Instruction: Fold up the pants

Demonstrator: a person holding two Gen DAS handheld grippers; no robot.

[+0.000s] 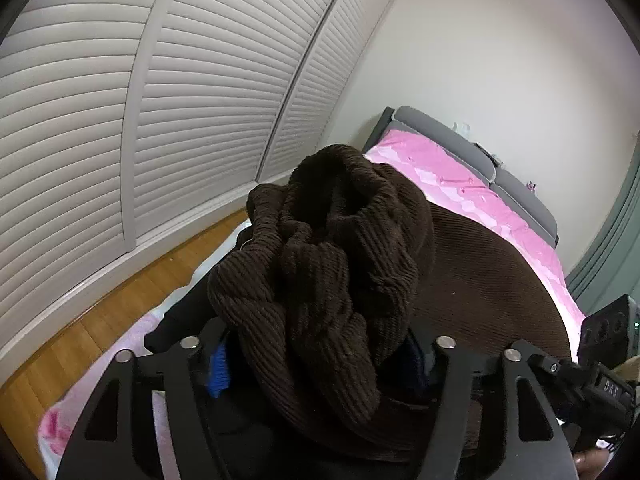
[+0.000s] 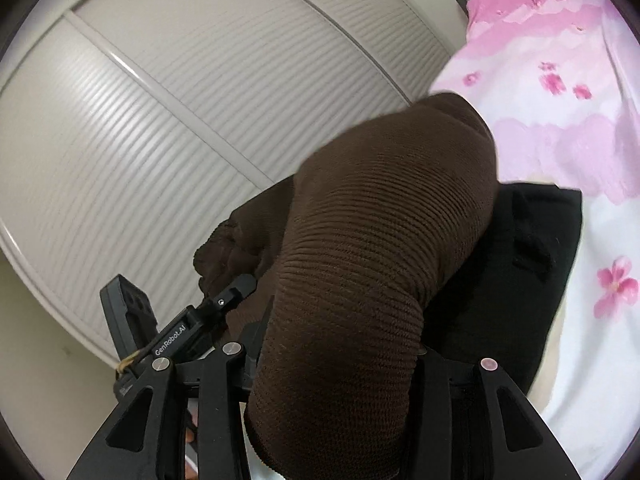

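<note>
The dark brown ribbed pants (image 1: 336,264) are bunched in my left gripper (image 1: 320,364), which is shut on a thick wad of the cloth; the fingertips are hidden under it. The rest of the pants spreads over the bed to the right. In the right wrist view my right gripper (image 2: 332,364) is shut on another part of the brown pants (image 2: 380,240), lifted above the bed, fingertips covered. The left gripper (image 2: 224,300) also shows at the left of that view, holding the gathered cloth.
A bed with a pink flowered sheet (image 1: 460,184) (image 2: 560,80) and a grey headboard (image 1: 440,128). A black garment (image 2: 532,264) lies on the bed under the pants. White louvred wardrobe doors (image 1: 160,80) and a strip of wooden floor (image 1: 120,308) are to the left.
</note>
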